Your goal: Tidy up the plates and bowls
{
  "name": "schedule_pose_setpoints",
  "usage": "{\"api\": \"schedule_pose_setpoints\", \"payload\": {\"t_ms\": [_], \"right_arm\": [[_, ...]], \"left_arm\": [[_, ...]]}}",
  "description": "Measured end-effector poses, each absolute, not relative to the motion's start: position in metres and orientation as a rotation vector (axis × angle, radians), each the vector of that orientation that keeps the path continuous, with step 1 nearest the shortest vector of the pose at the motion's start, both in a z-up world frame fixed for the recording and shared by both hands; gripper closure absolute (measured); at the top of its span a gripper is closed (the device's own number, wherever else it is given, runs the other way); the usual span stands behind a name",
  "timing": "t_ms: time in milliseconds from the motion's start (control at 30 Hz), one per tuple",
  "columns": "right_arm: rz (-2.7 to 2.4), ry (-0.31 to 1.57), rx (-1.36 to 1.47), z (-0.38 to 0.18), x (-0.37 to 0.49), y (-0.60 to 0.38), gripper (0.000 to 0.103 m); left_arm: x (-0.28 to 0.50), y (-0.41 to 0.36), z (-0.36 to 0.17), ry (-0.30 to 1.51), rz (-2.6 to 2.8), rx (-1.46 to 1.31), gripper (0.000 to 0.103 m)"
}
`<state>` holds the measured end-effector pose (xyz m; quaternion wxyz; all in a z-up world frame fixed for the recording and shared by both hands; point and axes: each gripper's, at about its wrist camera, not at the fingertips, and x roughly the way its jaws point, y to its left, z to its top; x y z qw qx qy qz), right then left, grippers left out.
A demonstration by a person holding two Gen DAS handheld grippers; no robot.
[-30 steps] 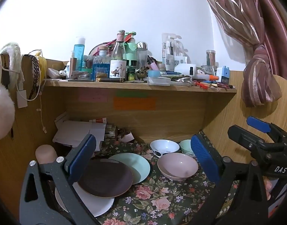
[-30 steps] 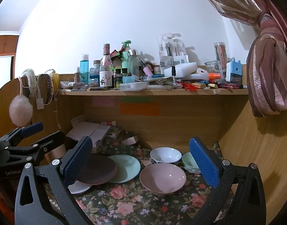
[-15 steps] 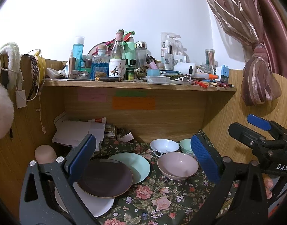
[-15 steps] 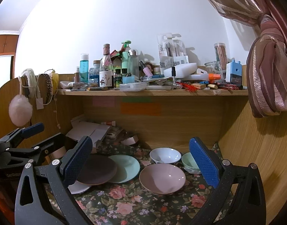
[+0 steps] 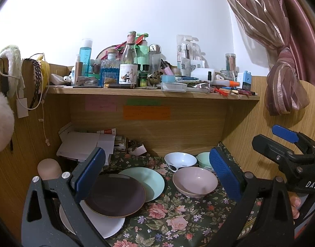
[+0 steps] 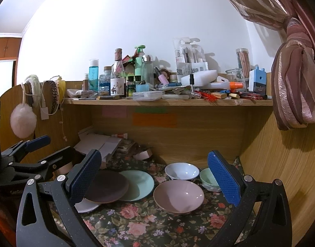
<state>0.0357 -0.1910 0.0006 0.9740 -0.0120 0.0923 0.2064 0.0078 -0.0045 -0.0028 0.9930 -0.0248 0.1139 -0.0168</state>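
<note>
Nothing had shifted: both the left gripper (image 5: 157,173) and right gripper (image 6: 154,173) hovered wide open, empty, plates (image 5: 116,195) untouched.

Between the black left tongs (image 5: 155,170), whose pads are blue, the worktop (image 5: 178,222) wears a dark green cloth patterned with pink roses. Nearest their left pad lies a dark brown plate (image 5: 116,194) over a white plate (image 5: 104,225); a mint-green plate (image 5: 149,180) sits beside it. Toward the right pad: a pale pink bowl (image 5: 195,182), a white bowl (image 5: 180,160) with dark spots, and a mint bowl (image 5: 204,160).
</note>
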Motion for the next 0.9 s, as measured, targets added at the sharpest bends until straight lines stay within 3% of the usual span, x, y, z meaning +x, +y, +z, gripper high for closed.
{"api": "schedule_pose_setpoints", "payload": {"t_ms": [900], "right_arm": [[0.422,0.186,-0.018,0.0012,0.0359,-0.1898,0.0]], "left_arm": [[0.0092,-0.0073,-0.005,0.226,-0.033,-0.044,0.0]]}}
